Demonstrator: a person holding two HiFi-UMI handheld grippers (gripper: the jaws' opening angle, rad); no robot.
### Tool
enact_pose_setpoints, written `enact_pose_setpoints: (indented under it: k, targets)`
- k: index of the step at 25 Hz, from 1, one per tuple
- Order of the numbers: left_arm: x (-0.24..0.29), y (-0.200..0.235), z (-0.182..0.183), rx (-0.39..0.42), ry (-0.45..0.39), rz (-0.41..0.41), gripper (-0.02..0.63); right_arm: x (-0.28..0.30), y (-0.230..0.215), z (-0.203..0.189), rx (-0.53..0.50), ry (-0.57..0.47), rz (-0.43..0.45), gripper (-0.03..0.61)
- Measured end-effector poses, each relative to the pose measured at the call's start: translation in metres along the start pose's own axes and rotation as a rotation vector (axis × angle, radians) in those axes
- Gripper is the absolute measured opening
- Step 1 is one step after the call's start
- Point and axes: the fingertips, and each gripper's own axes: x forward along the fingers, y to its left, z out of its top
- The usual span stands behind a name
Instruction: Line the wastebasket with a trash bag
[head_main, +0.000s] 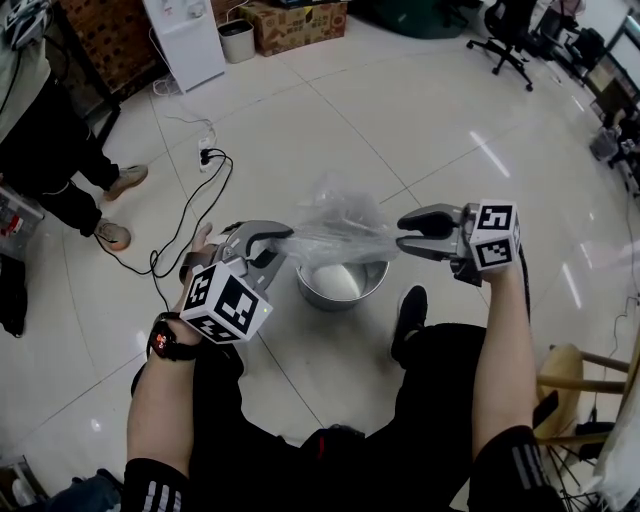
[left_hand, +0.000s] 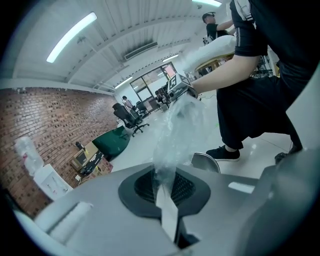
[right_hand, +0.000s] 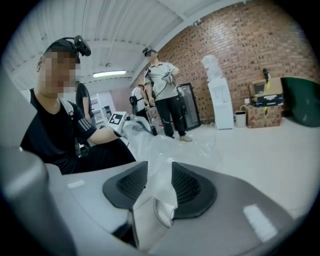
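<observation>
Wastebasket (head_main: 320, 298) first: it is a shiny metal pail on the floor, just beside my black shoe (head_main: 408, 315). I see something white inside it, but I cannot tell what it is. The trash bag (head_main: 335, 228) is clear and crinkly. It is up in the air over the pail, stretched between my two grippers. My left gripper (head_main: 285, 236) is squeezed tight on one end of the bag. My right gripper (head_main: 405, 235) has its jaws partly apart. The other end of the bag lies in the gap between them, and the pads are not pinching it.
</observation>
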Motion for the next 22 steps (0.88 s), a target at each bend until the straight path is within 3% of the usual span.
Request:
enact_pose_setpoints:
  k: [3, 5, 8, 10, 13, 17, 18, 20, 22]
  targets:
    - [-0.008, 0.000, 0.006, 0.002, -0.038, -0.006, 0.000, -0.013, -0.042, 0.008, -0.001, -0.066, -0.181, 0.221]
    - [-0.014, 0.001, 0.010, 0.002, -0.065, -0.003, 0.000, -0.005, -0.063, -0.013, -0.066, 0.039, -0.268, 0.258]
    - [-0.020, 0.007, 0.014, -0.002, -0.096, 0.010, 0.000, 0.024, -0.073, -0.061, -0.177, 0.285, -0.276, 0.315]
    - [-0.024, 0.010, 0.018, -0.007, -0.119, 0.016, 0.000, 0.041, -0.082, -0.080, -0.240, 0.365, -0.295, 0.328]
    - [-0.032, 0.013, 0.028, -0.019, -0.157, 0.021, 0.000, 0.060, -0.097, -0.081, -0.309, 0.368, -0.352, 0.331]
    - [-0.041, 0.020, 0.037, -0.040, -0.186, 0.027, 0.000, 0.089, -0.091, -0.069, -0.380, 0.369, -0.333, 0.326]
    - [-0.043, 0.021, 0.038, -0.044, -0.193, 0.030, 0.000, 0.095, -0.086, -0.066, -0.382, 0.366, -0.312, 0.289]
    - [-0.046, 0.025, 0.043, -0.045, -0.231, 0.044, 0.000, 0.106, -0.071, -0.065, -0.359, 0.358, -0.250, 0.136]
    - [-0.050, 0.032, 0.051, -0.037, -0.292, 0.069, 0.000, 0.112, -0.054, -0.069, -0.319, 0.366, -0.161, 0.046]
